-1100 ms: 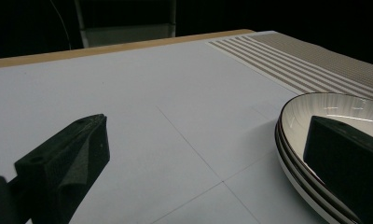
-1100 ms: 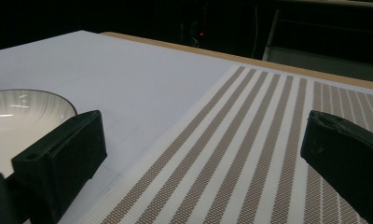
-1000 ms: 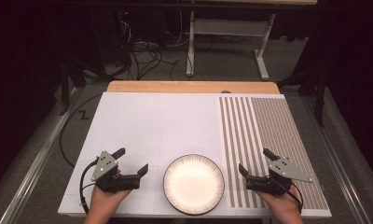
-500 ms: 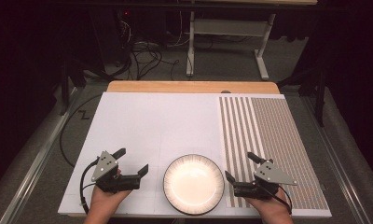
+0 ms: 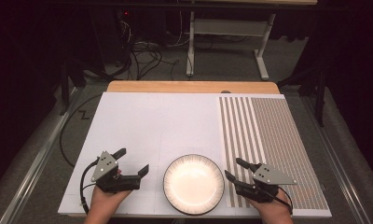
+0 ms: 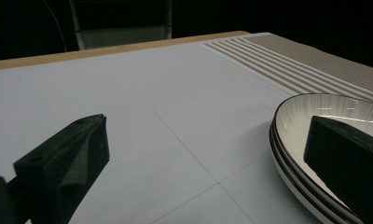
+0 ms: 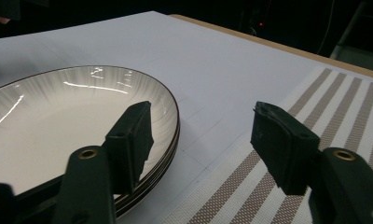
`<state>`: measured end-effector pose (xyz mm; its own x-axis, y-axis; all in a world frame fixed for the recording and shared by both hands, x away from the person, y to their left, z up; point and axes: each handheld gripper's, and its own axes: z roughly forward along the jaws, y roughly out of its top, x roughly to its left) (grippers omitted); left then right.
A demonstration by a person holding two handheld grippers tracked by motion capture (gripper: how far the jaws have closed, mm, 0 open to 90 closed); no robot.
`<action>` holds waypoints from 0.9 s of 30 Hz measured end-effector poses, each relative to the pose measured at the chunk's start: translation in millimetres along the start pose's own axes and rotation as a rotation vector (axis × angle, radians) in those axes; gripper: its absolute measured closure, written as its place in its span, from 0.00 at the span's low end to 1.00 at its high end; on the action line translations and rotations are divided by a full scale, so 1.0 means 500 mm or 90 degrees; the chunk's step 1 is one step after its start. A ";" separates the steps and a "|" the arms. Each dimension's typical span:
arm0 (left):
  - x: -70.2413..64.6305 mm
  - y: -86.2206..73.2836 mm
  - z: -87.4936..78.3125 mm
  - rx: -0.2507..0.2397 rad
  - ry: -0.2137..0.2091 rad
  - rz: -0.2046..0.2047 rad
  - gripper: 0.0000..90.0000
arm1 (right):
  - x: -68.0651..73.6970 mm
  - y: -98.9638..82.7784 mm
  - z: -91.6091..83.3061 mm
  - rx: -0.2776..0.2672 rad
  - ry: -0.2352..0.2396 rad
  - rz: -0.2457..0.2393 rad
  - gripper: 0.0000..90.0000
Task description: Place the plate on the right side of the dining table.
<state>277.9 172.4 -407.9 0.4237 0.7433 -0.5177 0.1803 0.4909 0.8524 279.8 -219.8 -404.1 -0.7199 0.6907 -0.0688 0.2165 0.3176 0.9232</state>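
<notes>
A stack of white plates with dark rims (image 5: 193, 183) sits at the front middle of the white board (image 5: 156, 126). My left gripper (image 5: 131, 162) rests open to the left of the stack, a short gap away. In the left gripper view the left gripper (image 6: 205, 135) has its jaws wide apart and the plates (image 6: 296, 116) lie by the right-hand jaw. My right gripper (image 5: 232, 168) lies just right of the stack, over the striped mat (image 5: 268, 135). The right gripper (image 7: 203, 116) has just been closing its jaws, which stand half apart. They press on nothing, and the plates' rim (image 7: 173, 116) lies beside one jaw.
The striped and dotted mat covers the board's right part. A wooden strip (image 5: 189, 87) runs along the far edge. Beyond it, on the floor, are cables (image 5: 142, 51) and a table frame (image 5: 231, 37). A black cable (image 5: 70, 140) trails off the left side.
My right gripper has shifted left toward the plates, and its jaws have narrowed from wide open to about half. The left gripper and the plates have stayed put.
</notes>
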 end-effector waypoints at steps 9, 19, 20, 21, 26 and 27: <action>-0.001 0.001 0.000 -0.002 -0.001 -0.001 0.01 | 0.005 0.006 0.004 0.043 0.073 -0.011 0.75; -0.001 0.000 0.000 0.001 -0.001 0.000 0.01 | 0.017 0.009 0.007 0.094 0.079 -0.018 0.91; -0.001 0.000 0.000 0.001 -0.001 0.000 0.01 | 0.017 0.009 0.007 0.094 0.079 -0.018 0.91; -0.001 0.000 0.000 0.001 -0.001 0.000 0.01 | 0.017 0.010 0.007 0.100 0.081 -0.019 0.92; -0.001 0.001 0.000 -0.001 -0.001 0.000 0.01 | 0.017 0.010 0.007 0.118 0.084 -0.015 0.97; -0.001 0.001 0.000 -0.001 -0.001 0.000 0.01 | 0.018 0.010 0.007 0.123 0.084 -0.014 0.99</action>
<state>277.5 172.1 -407.3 0.4253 0.7422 -0.5179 0.1797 0.4916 0.8521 276.6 -209.9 -401.6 -0.8034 0.5949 -0.0263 0.3125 0.4588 0.8318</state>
